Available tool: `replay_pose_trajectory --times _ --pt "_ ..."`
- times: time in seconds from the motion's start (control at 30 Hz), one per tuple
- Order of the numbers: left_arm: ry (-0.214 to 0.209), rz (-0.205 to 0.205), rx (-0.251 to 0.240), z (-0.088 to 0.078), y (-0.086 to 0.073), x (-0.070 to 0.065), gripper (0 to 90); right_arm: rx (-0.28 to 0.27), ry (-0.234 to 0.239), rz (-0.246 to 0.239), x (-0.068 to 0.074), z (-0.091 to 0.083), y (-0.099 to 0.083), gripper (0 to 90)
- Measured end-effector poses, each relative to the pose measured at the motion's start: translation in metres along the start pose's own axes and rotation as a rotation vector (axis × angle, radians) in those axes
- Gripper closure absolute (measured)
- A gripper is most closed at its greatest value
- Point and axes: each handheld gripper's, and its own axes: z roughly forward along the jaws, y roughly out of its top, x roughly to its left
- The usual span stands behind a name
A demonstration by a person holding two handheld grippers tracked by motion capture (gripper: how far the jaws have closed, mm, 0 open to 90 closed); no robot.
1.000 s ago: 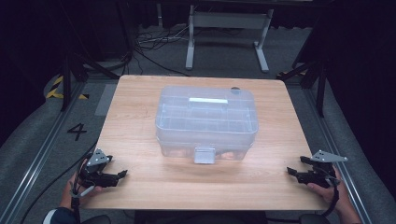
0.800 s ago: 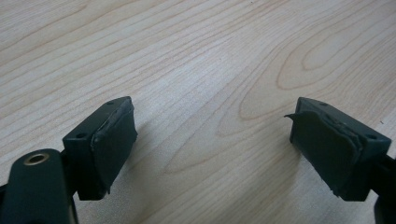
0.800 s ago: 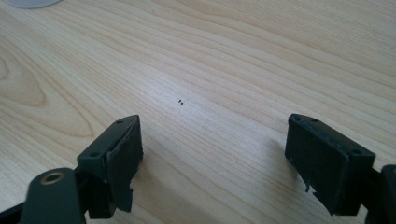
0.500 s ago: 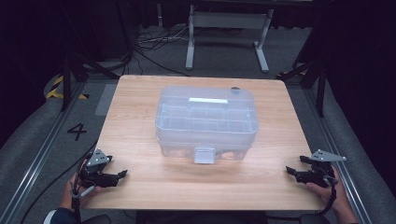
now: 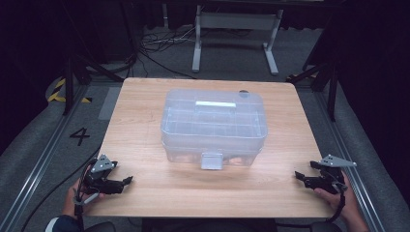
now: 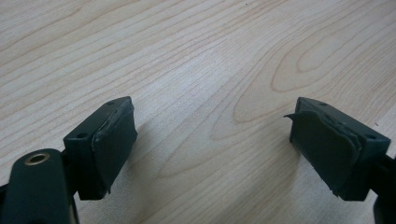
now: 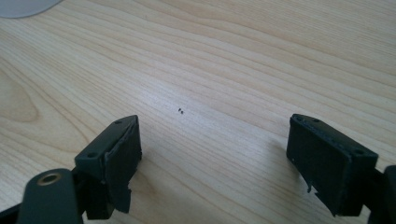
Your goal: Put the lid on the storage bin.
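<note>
A clear plastic box [image 5: 213,126] sits at the centre of the wooden surface [image 5: 145,96], its lid on, with a white handle [image 5: 215,104] on top and a latch [image 5: 212,161] on the near wall, facing 6 o'clock. Its long axis runs 9 to 3 o'clock.

The left hand-held gripper [image 5: 126,181] rests near the 7 o'clock corner of the surface, jaws pointing toward 3 o'clock. In the left gripper view its pads [image 6: 112,142] stand wide apart with nothing but bare wood between them: open and empty.

The right hand-held gripper [image 5: 299,177] rests near the 5 o'clock corner, jaws pointing toward 9 o'clock. In the right gripper view its pads [image 7: 122,154] are likewise spread over bare wood: open, holding nothing.

From the left gripper the box lies toward 1 o'clock; from the right gripper, toward 11 o'clock. Both stand well apart from it and about equally far, one off each short end. The latch lies between them, near the midline, so neither hand seems clearly favoured for reaching it. Opening the box probably starts there.
</note>
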Motion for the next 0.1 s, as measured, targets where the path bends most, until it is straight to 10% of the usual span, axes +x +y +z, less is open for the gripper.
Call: replay_pose_trajectory --times 0.1 --pt "0.000 -0.002 0.000 0.0001 0.0001 -0.0002 14.7 -0.001 0.000 -0.002 0.0006 0.0008 0.0006 18.2"
